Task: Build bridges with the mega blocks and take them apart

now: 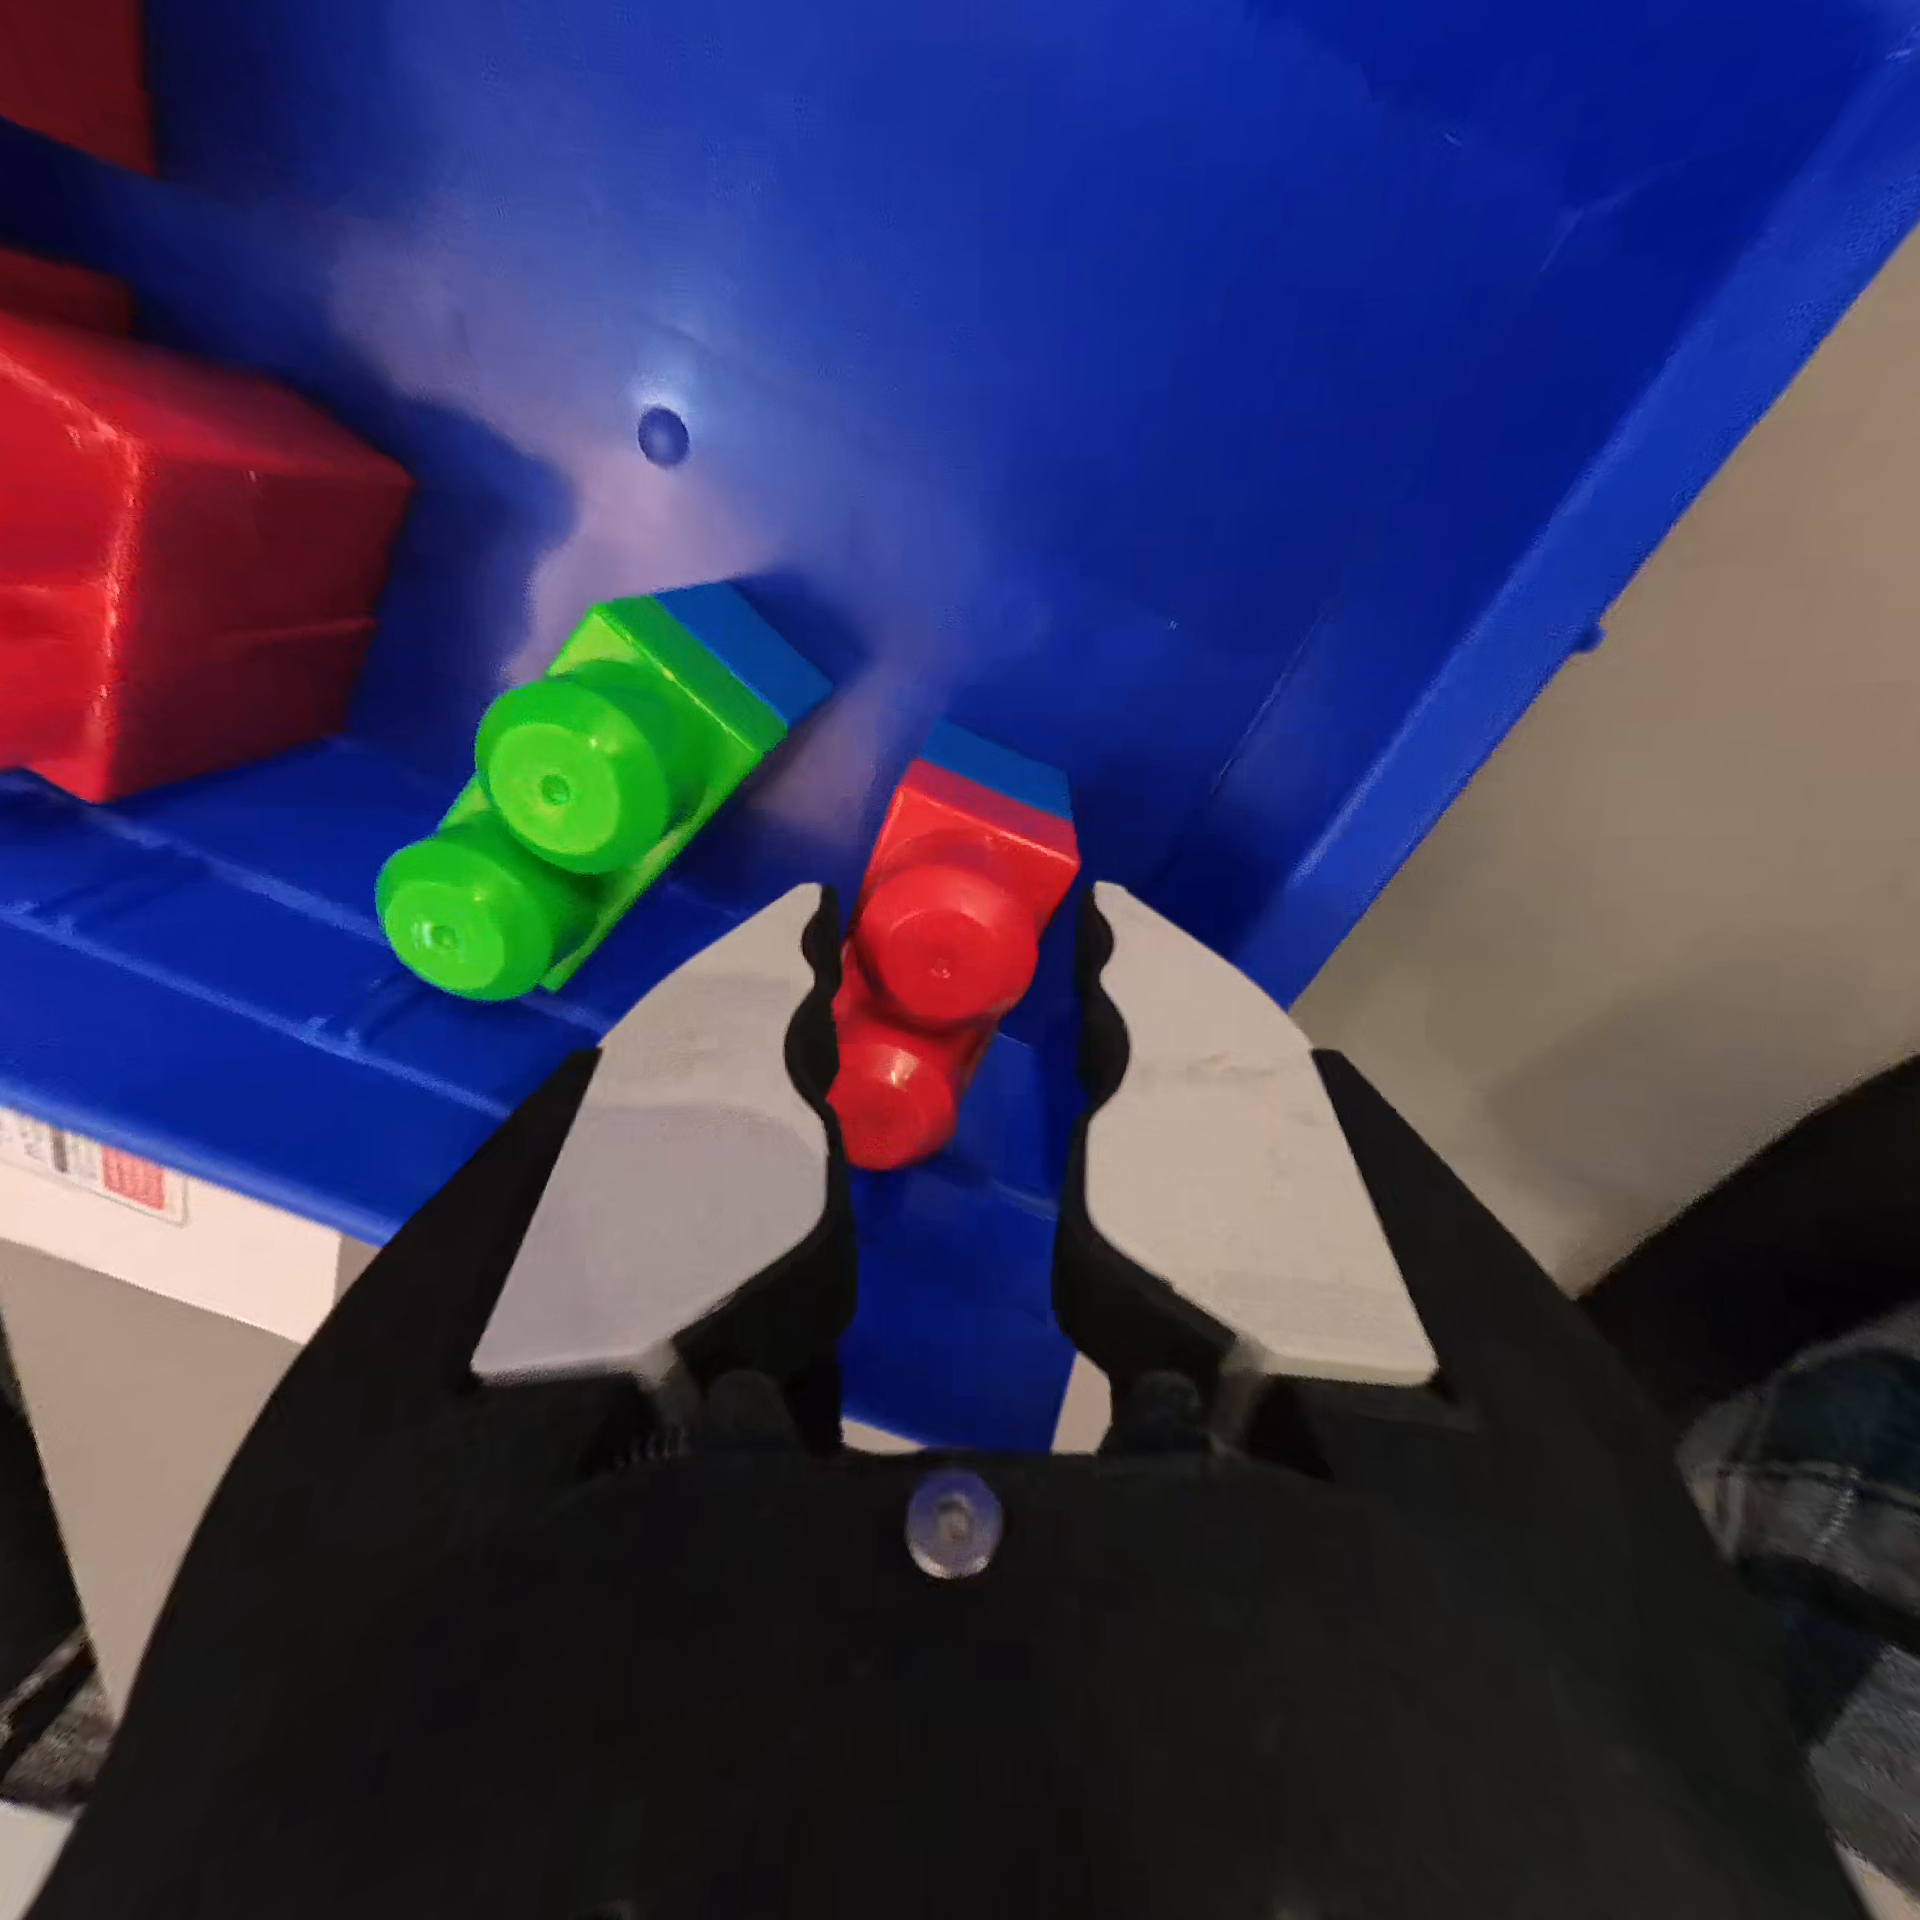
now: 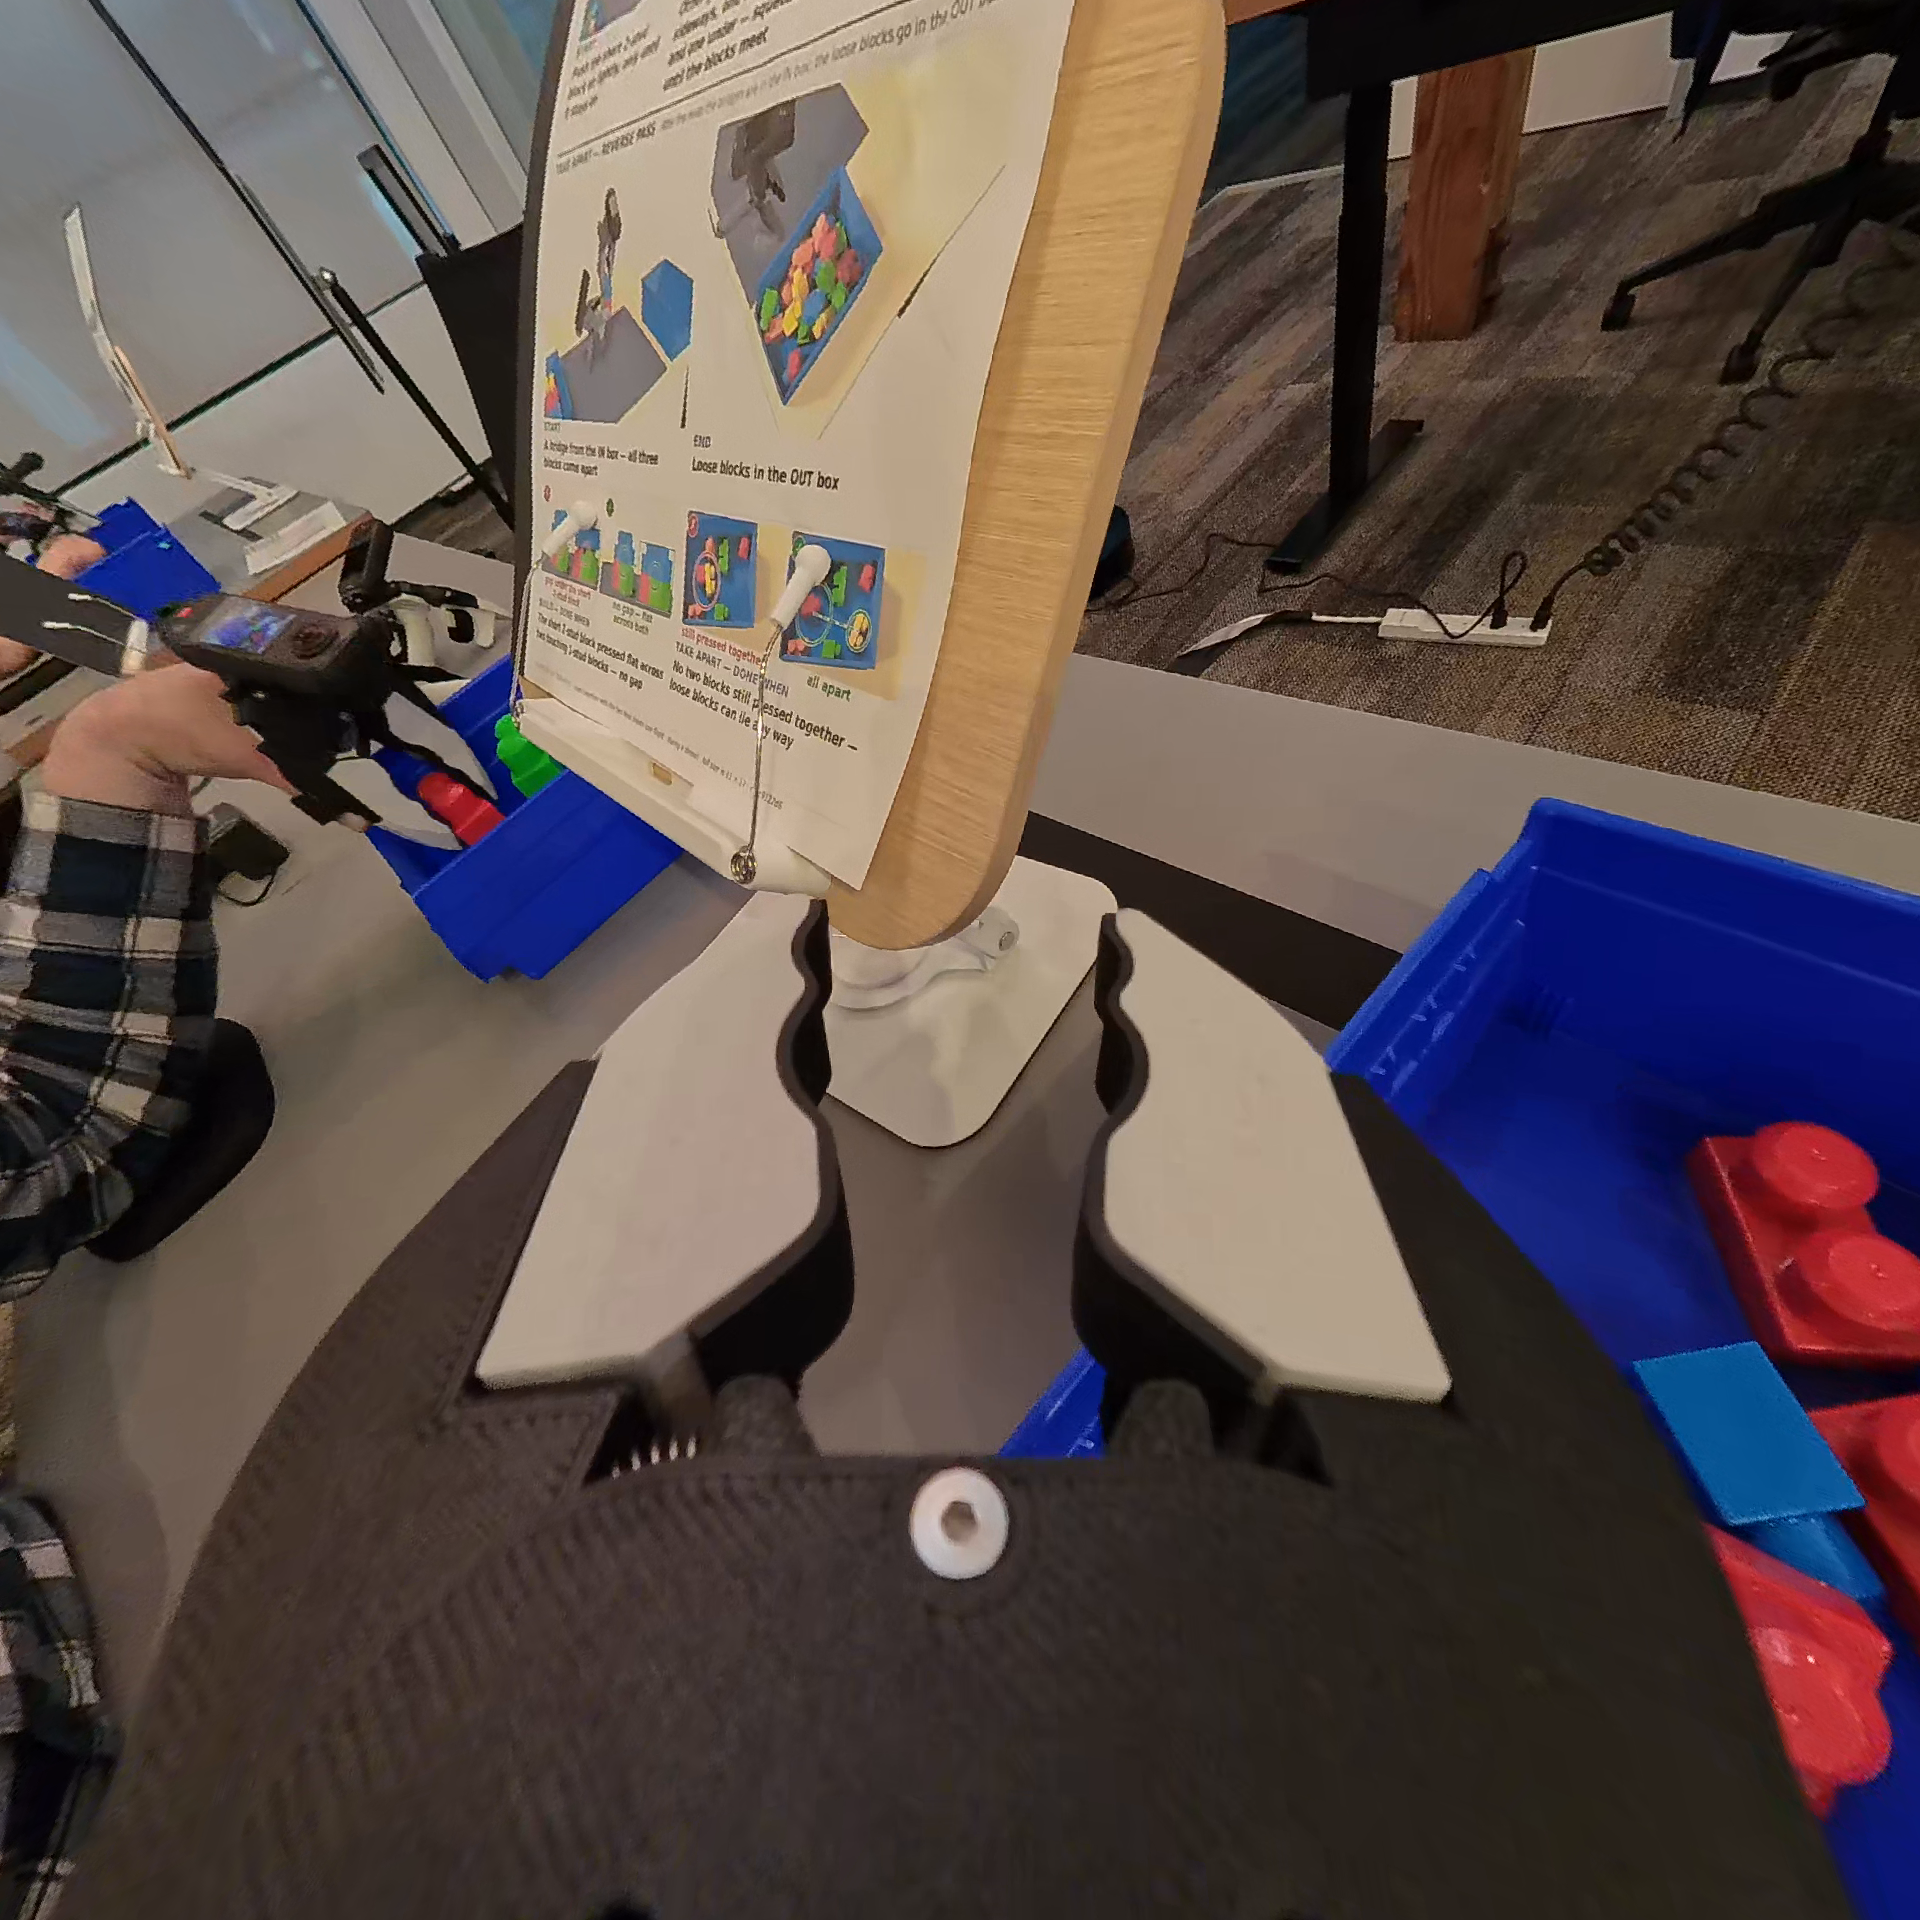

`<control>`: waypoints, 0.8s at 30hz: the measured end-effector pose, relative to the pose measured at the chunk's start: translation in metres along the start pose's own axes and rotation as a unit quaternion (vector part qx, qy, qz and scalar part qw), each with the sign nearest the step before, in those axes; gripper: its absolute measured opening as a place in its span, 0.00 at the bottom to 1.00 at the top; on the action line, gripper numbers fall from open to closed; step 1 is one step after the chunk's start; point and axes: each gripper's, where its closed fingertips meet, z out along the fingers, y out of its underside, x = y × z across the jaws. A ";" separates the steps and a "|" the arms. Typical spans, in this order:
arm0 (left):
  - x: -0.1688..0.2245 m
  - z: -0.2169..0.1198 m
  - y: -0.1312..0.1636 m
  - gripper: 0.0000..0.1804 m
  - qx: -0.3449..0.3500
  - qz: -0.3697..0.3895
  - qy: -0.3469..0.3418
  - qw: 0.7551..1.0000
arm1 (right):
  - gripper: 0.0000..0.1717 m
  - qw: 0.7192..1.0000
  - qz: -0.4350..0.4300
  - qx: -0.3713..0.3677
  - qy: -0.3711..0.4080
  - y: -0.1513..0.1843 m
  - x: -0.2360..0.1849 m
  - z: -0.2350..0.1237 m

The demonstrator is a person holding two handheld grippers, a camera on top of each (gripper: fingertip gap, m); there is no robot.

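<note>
Two claws in hand, both with fingers apart. My left claw [image 1: 951,1029] reaches into a blue bin [image 1: 1039,312] and straddles one red two-stud block [image 1: 935,966]; the left pad [image 1: 816,997] sits against the block's side, while blue bin floor shows between the block and the right pad [image 1: 1091,987], so nothing is clamped. That red block stands on a blue block [image 1: 997,769], near the bin's front edge. Just beside it, to the left, one green two-stud block [image 1: 561,800] stands on a second blue block [image 1: 748,644]. Farther left in the same bin, one large red block [image 1: 177,561] lies near the left wall.

My right claw [image 2: 961,1029] hangs open above the grey table [image 2: 416,1039] with only air between the pads. Close at its right, a second blue bin [image 2: 1662,987] holds at least three red pieces [image 2: 1829,1247] and one blue piece [image 2: 1745,1434]; the heap runs under the claw body, so the count is partial. Ahead stands one wooden board [image 2: 1091,416] on a white stand base [image 2: 956,1039], carrying one printed sheet [image 2: 779,364]. Far left, a hand [image 2: 135,727] holds the other claw in the first bin.
</note>
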 end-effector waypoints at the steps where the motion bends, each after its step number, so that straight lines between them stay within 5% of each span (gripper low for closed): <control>1: 0.000 0.004 -0.003 0.22 0.008 0.007 0.004 1.000 | 0.29 1.000 -0.001 -0.001 -0.002 0.000 -0.001 0.001; 5: -0.001 0.008 -0.012 0.20 0.037 0.038 0.007 0.999 | 0.27 1.000 -0.012 0.000 -0.005 -0.003 -0.008 0.002; 9: 0.000 -0.024 -0.031 0.20 0.125 0.060 -0.020 0.990 | 0.27 0.998 -0.061 0.006 -0.024 -0.012 -0.035 0.001; 16: 0.040 -0.150 -0.100 0.19 0.388 0.154 -0.100 0.903 | 0.28 0.971 -0.196 0.009 -0.133 -0.018 -0.148 0.019; 19: 0.080 -0.169 -0.140 0.19 0.423 0.203 -0.077 0.880 | 0.33 0.949 -0.267 -0.032 -0.166 0.008 -0.201 0.048; 24: 0.146 -0.150 -0.213 0.19 0.426 0.237 0.007 0.873 | 0.38 0.908 -0.360 -0.118 -0.178 0.071 -0.256 0.101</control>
